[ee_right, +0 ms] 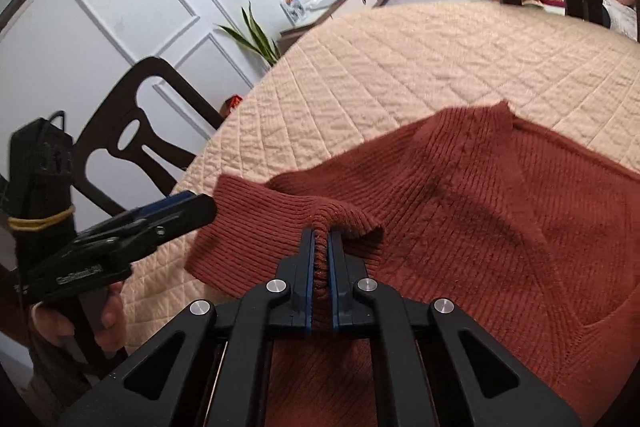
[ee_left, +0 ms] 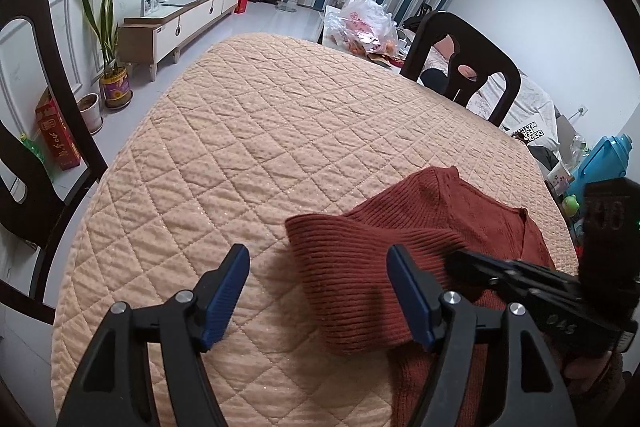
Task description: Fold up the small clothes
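A rust-red ribbed knit sweater (ee_right: 480, 195) lay on the peach quilted table cover (ee_left: 256, 131), toward the cover's near edge. The right gripper (ee_right: 320, 267) had its blue-padded jaws pinched tight on a raised fold of the sweater's sleeve. The left gripper (ee_left: 316, 291) stood wide apart and held nothing, just beside the sleeve's cuff end, over the cover.

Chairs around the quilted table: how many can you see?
2. One dark chair at the table's left edge, one dark chair at the far right edge. Others may be out of view.
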Tool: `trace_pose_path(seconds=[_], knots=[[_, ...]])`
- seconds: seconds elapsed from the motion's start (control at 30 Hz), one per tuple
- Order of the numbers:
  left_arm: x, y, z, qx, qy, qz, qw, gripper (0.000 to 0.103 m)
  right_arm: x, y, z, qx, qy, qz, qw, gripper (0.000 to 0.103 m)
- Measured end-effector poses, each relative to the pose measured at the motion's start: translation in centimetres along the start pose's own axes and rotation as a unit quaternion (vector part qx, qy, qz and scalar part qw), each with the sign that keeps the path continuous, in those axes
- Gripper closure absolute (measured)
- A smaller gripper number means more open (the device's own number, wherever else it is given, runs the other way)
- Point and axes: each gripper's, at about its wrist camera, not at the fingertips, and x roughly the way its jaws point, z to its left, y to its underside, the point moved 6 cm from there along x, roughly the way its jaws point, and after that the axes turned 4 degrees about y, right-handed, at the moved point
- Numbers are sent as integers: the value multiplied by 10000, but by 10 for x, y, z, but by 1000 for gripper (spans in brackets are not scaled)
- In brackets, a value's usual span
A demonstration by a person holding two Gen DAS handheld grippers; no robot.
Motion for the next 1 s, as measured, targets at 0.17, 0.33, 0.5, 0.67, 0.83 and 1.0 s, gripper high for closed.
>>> trace_pose_path(seconds=[0.17,0.33,0.5,0.67,0.83,1.0], knots=[[1,-3,0,-24,-48,-17,10000,30,-29,-7,-9,97,223,-355,9991,98],[7,-4,-11,107,-65,12,9999,30,-55,-9,-21,161,522,-622,9966,98],[14,-4,-20,138,-63,58,9999,30,-77,-5,-38,183,958,-805,9920,98],[24,-3,-35,291,-33,154,9995,30,-89,-1,-57,258,1284,-804,9881,98],[36,-2,-42,410,-239,265,9985,30,-92,7,-76,347,1542,-714,9848,98],[47,2,-44,561,-599,402,9958,30,-85,15,-89,431,1655,-547,9837,98]])
